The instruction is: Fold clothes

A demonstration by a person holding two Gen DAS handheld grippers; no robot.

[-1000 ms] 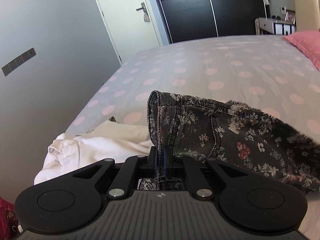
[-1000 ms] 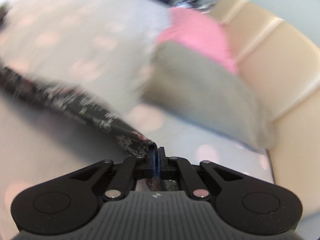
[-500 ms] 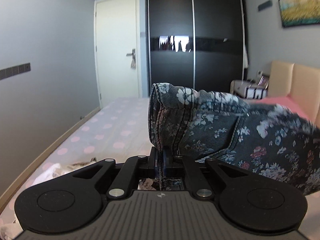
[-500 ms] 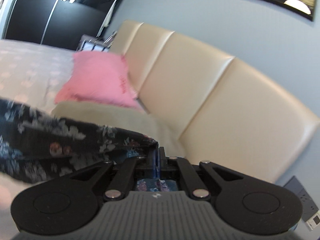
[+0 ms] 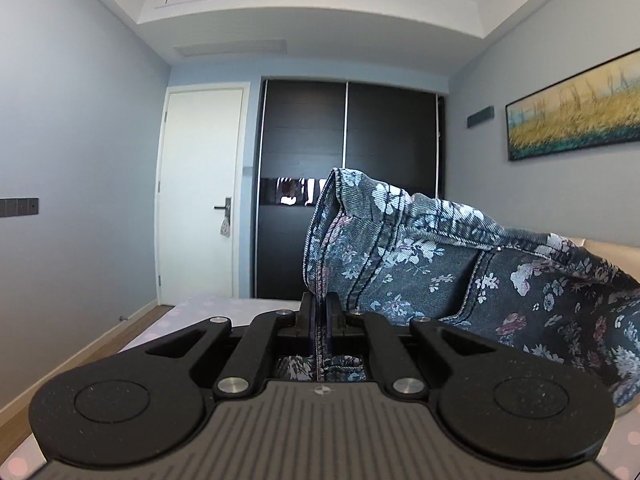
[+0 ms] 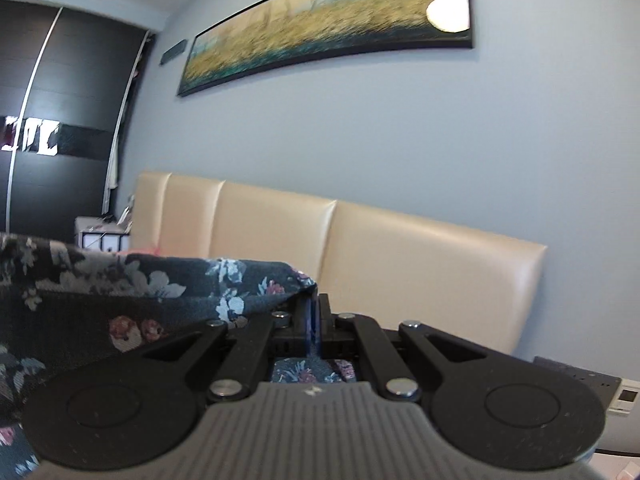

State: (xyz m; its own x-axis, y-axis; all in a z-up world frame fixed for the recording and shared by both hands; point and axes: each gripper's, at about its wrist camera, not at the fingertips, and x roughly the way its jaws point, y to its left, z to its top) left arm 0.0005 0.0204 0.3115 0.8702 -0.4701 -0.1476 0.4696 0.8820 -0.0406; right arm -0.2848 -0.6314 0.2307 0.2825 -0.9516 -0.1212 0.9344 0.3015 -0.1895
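A dark denim garment with a flower print (image 5: pixel 460 264) hangs in the air, stretched between both grippers. My left gripper (image 5: pixel 320 304) is shut on its stitched waistband edge, and the cloth runs off to the right of it. In the right wrist view the same flowered denim (image 6: pixel 120 292) spreads to the left, with my right gripper (image 6: pixel 314 312) shut on its other corner. Both grippers point nearly level, high above the bed. The lower part of the garment is out of view.
A bed with pink-dotted grey cover (image 5: pixel 224 308) lies below. A beige padded headboard (image 6: pixel 360 256) stands against the wall under a long painting (image 6: pixel 320 24). A dark sliding wardrobe (image 5: pixel 344 184), a white door (image 5: pixel 200 192) and a bedside table (image 6: pixel 100 236) are beyond.
Both grippers have risen well above the bed and tilted up to near level, lifting the flowered denim off the cover. The white clothes and pink pillow have dropped out of sight.
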